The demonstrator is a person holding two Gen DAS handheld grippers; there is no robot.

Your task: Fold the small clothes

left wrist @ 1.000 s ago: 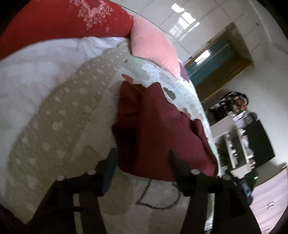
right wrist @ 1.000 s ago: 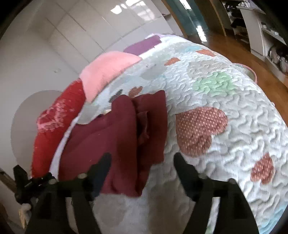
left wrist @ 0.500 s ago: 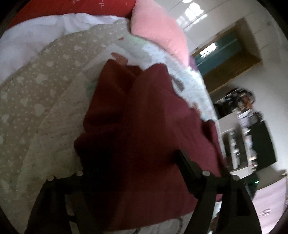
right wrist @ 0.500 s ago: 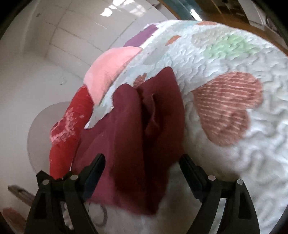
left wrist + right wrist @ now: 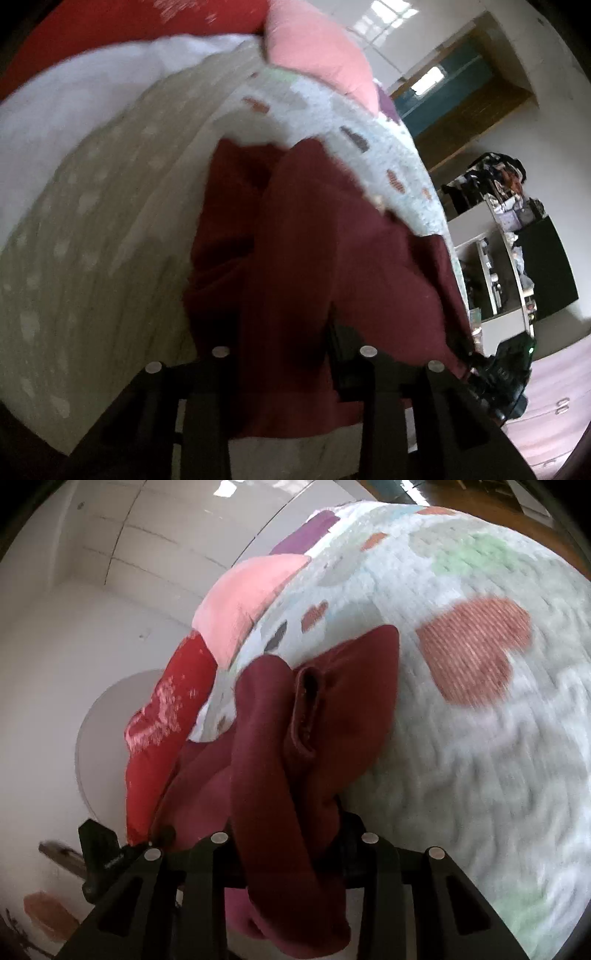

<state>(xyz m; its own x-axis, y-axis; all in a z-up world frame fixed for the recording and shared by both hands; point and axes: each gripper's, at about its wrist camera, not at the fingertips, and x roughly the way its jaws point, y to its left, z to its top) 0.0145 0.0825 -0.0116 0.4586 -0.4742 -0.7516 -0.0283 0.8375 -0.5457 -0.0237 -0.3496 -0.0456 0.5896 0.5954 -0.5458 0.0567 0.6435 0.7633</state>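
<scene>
Both grippers are clamped on one maroon garment (image 5: 295,236) lying on a quilted bedspread (image 5: 480,738). Left gripper (image 5: 280,339) has its fingers pinched onto the near hem, cloth bunched between them and spilling over the mount. Right gripper (image 5: 288,830) is likewise closed on a thick roll of the same garment (image 5: 280,746), fabric hanging down past the fingers. The far end of the garment rests on the bedspread, with an open pocket or cuff-like slit visible in the right wrist view. Risks, judged: each grip looks like it holds several layers bunched rather than a clean edge, so a lift could drop a layer or carry the wad over and give a lumpy, skewed fold; uneven pulling between the two hands would twist the cloth; soft quilting could drag the far end along instead of letting it lie flat. Both views are motion-blurred, so exact layer count is not clear. Around: a pink pillow (image 5: 240,598) and red pillow (image 5: 166,709) at the head of the bed, beyond the garment; a beige heart-print blanket (image 5: 92,240) just beside it on the left, close enough to get caught in a fold. Shelving (image 5: 498,266) across the room is well apart. Nothing lies on the garment itself.
</scene>
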